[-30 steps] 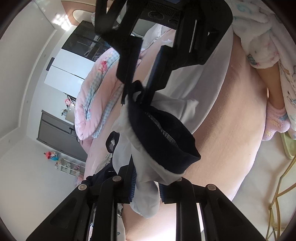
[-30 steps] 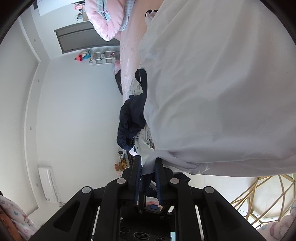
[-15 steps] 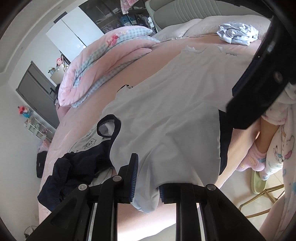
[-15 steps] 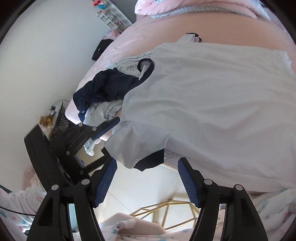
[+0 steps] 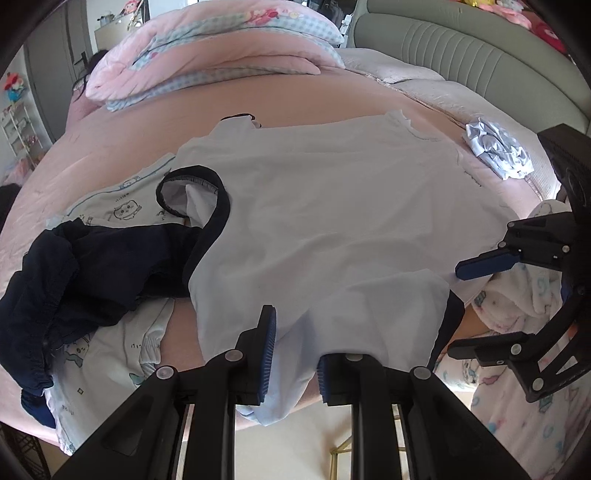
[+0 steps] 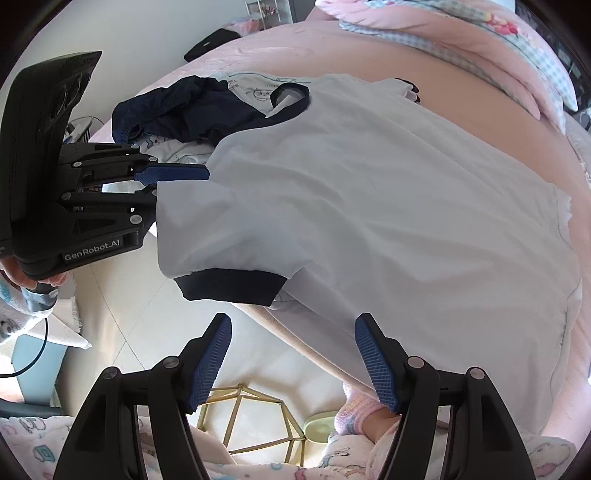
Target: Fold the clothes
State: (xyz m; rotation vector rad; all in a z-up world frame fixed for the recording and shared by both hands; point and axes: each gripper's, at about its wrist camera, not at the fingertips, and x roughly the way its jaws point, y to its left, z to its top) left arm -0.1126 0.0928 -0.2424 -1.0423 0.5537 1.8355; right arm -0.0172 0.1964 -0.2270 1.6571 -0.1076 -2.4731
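Lying flat now, shirt freed from right gripper.

Pink bed sheet covers the mattress; a folded pink quilt with blue gingham lining sits at the far side, next to the grey-green channel-tufted headboard. Plush toys sit on top of the headboard. White shelf rack against the far-left wall, grey cabinet doors beside it. Pale floor tiles below the bed edge. Gold wire-frame stand on the floor, pale green slipper just beside it.
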